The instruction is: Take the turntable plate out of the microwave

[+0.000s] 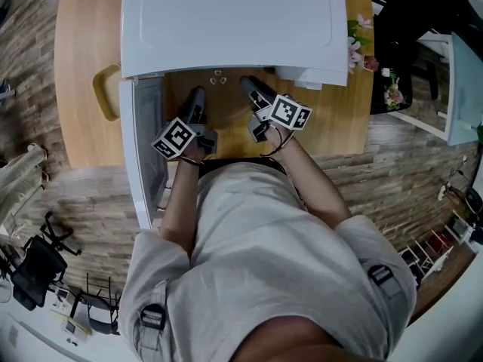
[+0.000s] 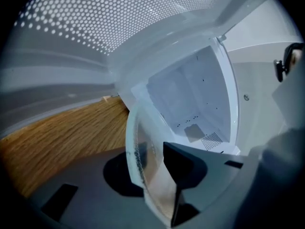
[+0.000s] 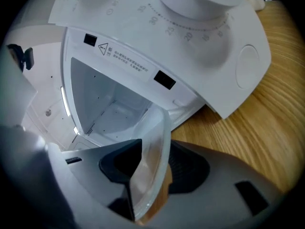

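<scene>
The clear glass turntable plate [image 1: 219, 89] is in front of the open white microwave [image 1: 234, 21], hard to make out from above. In the left gripper view the plate's rim [image 2: 136, 161] stands on edge between the jaws, and the dark pad [image 2: 183, 163] lies against its face. My left gripper [image 1: 198, 96] is shut on the plate's left side. In the right gripper view the rim [image 3: 155, 151] sits between the black pad [image 3: 121, 163] and the ribbed pad [image 3: 190, 168]. My right gripper [image 1: 249, 84] is shut on the plate's right side. The microwave cavity [image 3: 109, 109] behind it looks bare.
The microwave door [image 1: 143, 149] hangs open at the left, close to my left gripper. The wooden table [image 1: 83, 66] carries the microwave. A flower pot [image 1: 358, 47] stands at the table's right edge. Chairs and shelves stand on the floor around.
</scene>
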